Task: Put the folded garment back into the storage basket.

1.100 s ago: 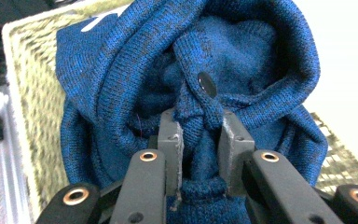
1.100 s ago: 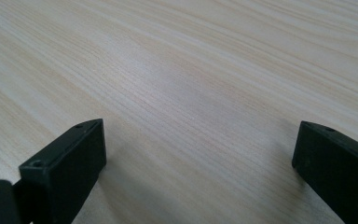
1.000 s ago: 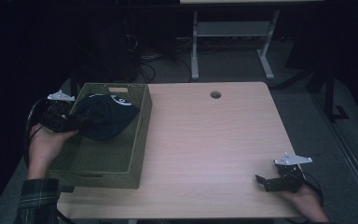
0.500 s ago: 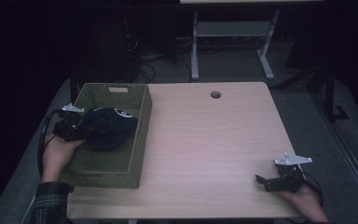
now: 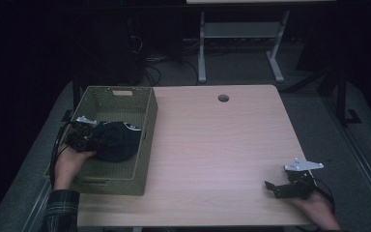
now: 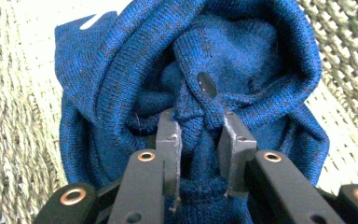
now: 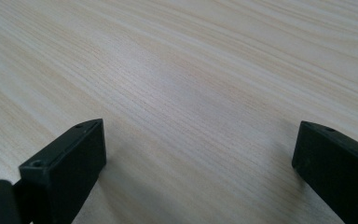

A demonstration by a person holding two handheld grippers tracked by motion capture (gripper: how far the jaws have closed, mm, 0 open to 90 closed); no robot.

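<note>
Gripping a fold of the blue knitted sweater, your left gripper has its fingers closed on the cloth inside the green woven basket, at the left side of the desk. Farther right, your right gripper rests on the bare wood near the front edge, fingers spread wide and holding nothing.

The high view is looking forward and down over the whole tabletop and basket. The left gripper view is peering closely at a sweater inside that basket. The right gripper view is skimming low over the bare tabletop.
</note>
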